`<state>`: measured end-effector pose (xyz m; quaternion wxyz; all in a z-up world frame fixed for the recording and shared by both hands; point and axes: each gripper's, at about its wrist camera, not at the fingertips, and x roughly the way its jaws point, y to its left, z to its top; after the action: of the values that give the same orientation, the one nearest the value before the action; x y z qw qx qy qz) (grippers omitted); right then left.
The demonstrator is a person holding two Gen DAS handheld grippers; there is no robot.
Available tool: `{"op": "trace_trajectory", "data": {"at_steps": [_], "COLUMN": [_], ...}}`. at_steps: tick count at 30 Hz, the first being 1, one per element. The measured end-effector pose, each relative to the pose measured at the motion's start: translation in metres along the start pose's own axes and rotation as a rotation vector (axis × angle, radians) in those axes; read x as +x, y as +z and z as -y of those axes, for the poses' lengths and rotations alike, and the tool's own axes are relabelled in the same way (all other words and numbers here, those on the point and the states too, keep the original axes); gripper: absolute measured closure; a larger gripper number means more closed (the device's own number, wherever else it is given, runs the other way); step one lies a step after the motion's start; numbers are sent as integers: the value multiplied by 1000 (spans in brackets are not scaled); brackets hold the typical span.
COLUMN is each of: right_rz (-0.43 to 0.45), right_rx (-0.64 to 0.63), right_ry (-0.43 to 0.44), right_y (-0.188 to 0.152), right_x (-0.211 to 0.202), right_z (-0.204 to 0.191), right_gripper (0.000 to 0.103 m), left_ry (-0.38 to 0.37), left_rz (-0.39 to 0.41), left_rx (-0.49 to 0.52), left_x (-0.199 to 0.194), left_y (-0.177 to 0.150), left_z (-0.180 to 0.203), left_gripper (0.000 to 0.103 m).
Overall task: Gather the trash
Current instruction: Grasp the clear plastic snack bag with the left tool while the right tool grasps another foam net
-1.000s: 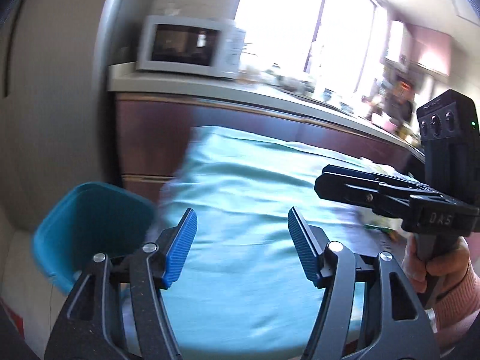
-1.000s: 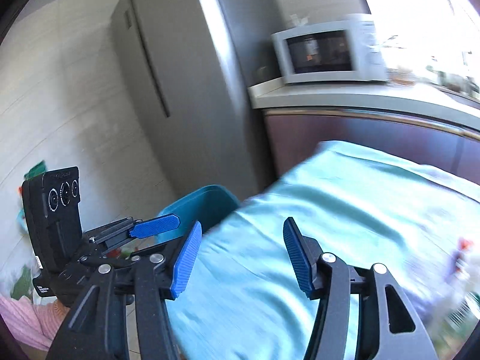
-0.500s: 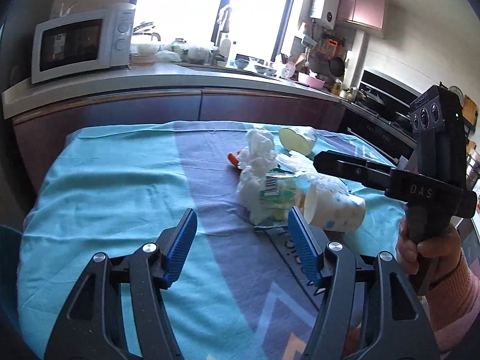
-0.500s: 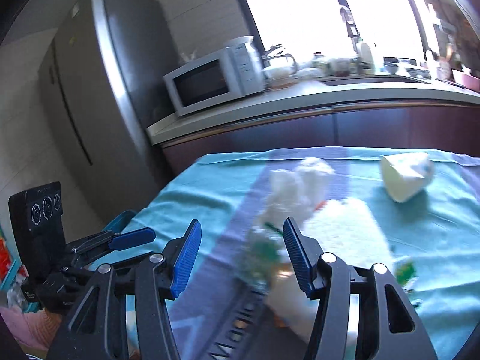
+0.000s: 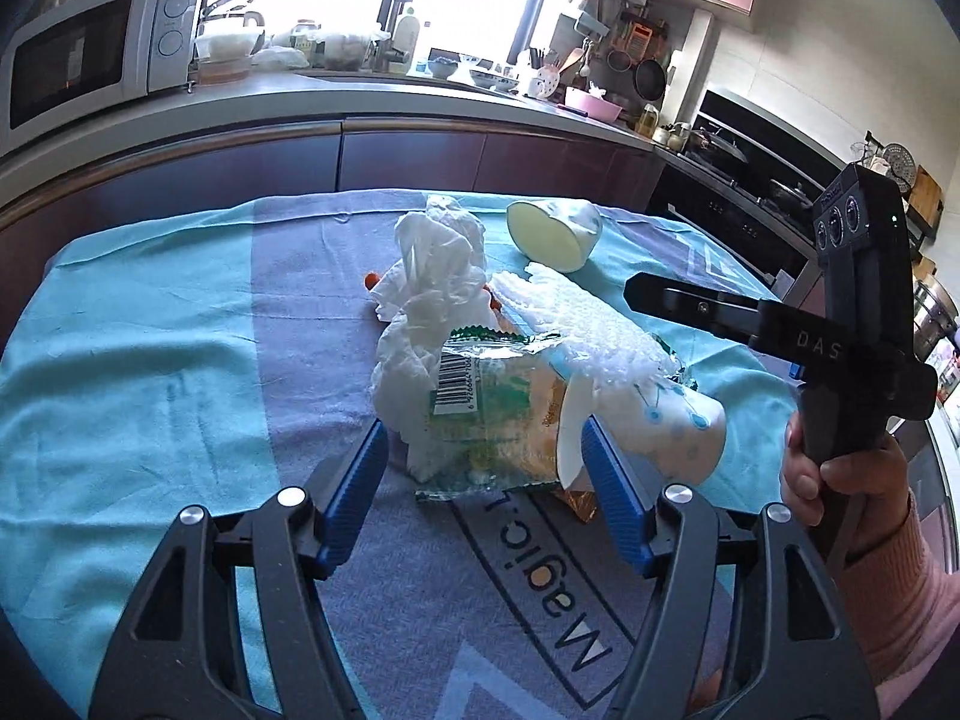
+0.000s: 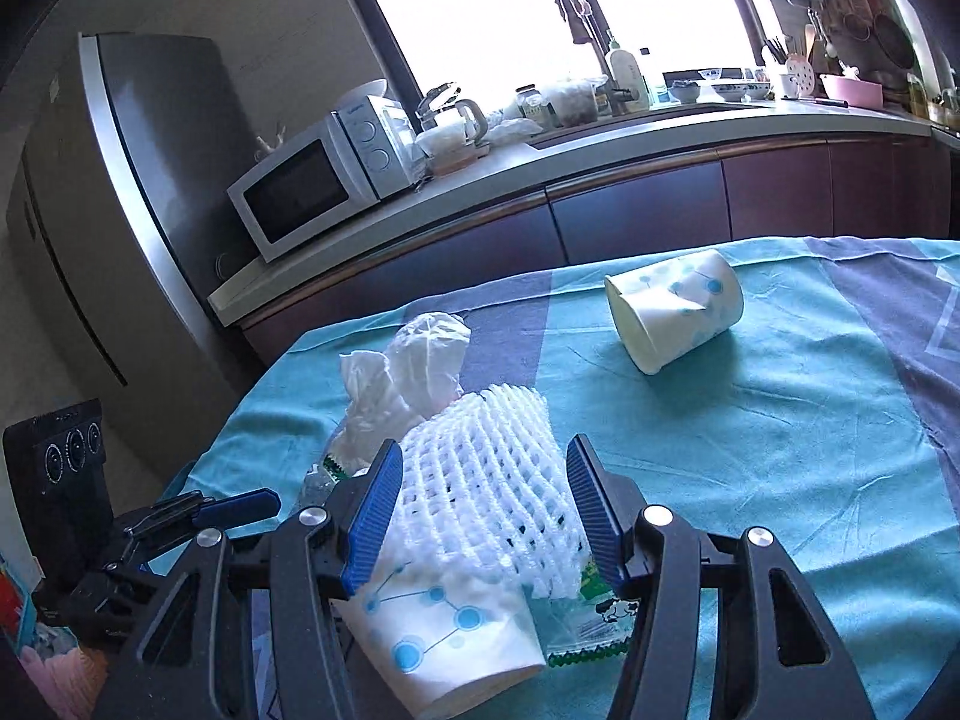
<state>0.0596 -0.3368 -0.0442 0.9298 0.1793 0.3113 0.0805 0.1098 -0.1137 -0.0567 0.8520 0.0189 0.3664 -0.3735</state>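
Both tongs, left (image 5: 486,483) and right (image 6: 483,507), slant down, gaping over trash.

trash pile mid-tablecloth (image 5: 150,360): tissue wad (image 5: 432,276) behind snack wrapper (image 5: 492,408), foam net (image 6: 480,480) on near cup (image 6: 438,630), second cup (image 6: 672,312) apart behind

Crumpled tissue (image 5: 429,276), glossy plastic wrapper (image 5: 498,414), foam net (image 6: 486,480), cloth tablecloth (image 6: 780,438)

White boxy microwave (image 6: 312,186) on grey kitchen surface (image 6: 600,150); tall steel fridge (image 6: 120,210) beside it; pink plastic bowl (image 5: 594,105) near sink.
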Motion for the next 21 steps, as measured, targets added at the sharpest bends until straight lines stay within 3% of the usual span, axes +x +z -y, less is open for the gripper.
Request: {"op": "trace_trajectory", "data": {"at_steps": [10, 19, 21], "right_rz": [-77, -80, -69], "right_rx": [75, 62, 56], "right_ry": [61, 101, 100], "right_y": [-6, -8, -7], "right_x": [19, 17, 15], "right_z": [15, 12, 10], "right_gripper": [44, 88, 89], "left_ry": [-47, -43, -38], "left_rz": [-74, -62, -55], "left_rx": [-52, -52, -49], "left_x": [20, 18, 16], "left_y": [1, 1, 0], "left_z": [-9, -8, -7], "left_gripper": [67, 77, 77]}}
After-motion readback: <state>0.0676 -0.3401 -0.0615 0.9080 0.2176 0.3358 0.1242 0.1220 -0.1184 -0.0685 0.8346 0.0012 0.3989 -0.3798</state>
